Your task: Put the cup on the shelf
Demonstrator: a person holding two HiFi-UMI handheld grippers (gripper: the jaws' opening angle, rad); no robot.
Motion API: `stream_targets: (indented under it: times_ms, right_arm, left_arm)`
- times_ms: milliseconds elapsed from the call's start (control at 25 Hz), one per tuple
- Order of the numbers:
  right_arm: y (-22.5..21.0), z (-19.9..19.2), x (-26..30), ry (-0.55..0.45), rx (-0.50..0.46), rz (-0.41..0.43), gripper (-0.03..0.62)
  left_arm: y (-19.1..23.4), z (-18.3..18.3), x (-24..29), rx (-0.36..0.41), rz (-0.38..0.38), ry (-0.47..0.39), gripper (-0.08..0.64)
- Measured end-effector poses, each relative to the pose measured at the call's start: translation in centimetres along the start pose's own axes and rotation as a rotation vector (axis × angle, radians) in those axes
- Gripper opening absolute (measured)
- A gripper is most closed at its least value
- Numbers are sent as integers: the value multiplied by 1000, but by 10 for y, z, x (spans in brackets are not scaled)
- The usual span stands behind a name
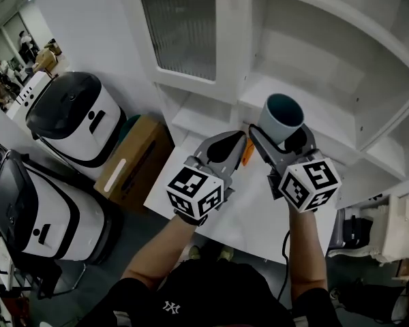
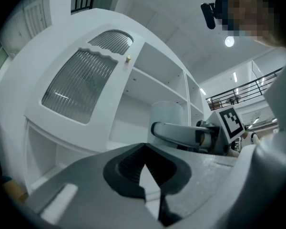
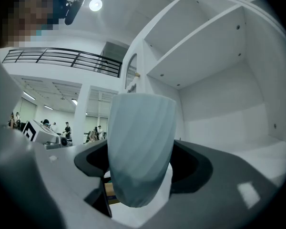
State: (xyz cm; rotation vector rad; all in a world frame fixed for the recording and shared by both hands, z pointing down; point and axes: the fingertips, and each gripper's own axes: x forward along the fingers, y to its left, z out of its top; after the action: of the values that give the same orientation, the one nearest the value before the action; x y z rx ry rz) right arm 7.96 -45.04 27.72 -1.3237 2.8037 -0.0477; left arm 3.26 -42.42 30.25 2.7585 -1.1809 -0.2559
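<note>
A pale blue-grey ribbed cup point(image 1: 281, 116) with a dark teal inside is held upright by my right gripper point(image 1: 281, 140), whose jaws are shut on its lower body. It hangs in front of the white cabinet's open shelf point(image 1: 259, 92), just off the shelf's front edge. In the right gripper view the cup point(image 3: 140, 147) fills the space between the jaws, with the shelf floor point(image 3: 264, 147) to its right. My left gripper point(image 1: 226, 146) sits just left of the cup, shut and holding nothing. In the left gripper view the left gripper point(image 2: 143, 152) faces the cup point(image 2: 168, 113) and the cabinet.
A ribbed-glass cabinet door point(image 1: 180, 29) stands open at the upper left. A white counter point(image 1: 252, 216) lies below the grippers. Two white and black appliances point(image 1: 75, 114) point(image 1: 34, 210) and a cardboard box point(image 1: 133, 162) stand on the floor to the left. A small orange part point(image 1: 248, 152) shows between the grippers.
</note>
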Motion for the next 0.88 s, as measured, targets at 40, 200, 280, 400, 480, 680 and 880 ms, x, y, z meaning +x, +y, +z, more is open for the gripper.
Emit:
stream_targets:
  times_ms: [40,200,280,400,480,680,880]
  right_arm:
    - [-4,2,6,3,-6,-13,390]
    - [-22,10,28,17,-30,-61,390]
    - [-33,11,38,29,-35,-88,390]
    - [-49,15,52,49,-37,-119,391]
    - [-57,17,59,60,-38,-130,390]
    - [-71,16,76,83,-38,-158,390]
    - [-80,10,93,123,-41,-175,391]
  left_arm:
    - [3,2,2,0,-4,-2,0]
    - [16,10,11,2,-18,-17,0]
    - [22,10,16,0,-20,-20,0]
    - [31,9,24,-9,-27,-19,0]
    - [35,9,29,-16,-32,-18,0]
    - [44,7,38,-26,-42,-16,0]
    - [51,5,43,-28,-49,-12,0]
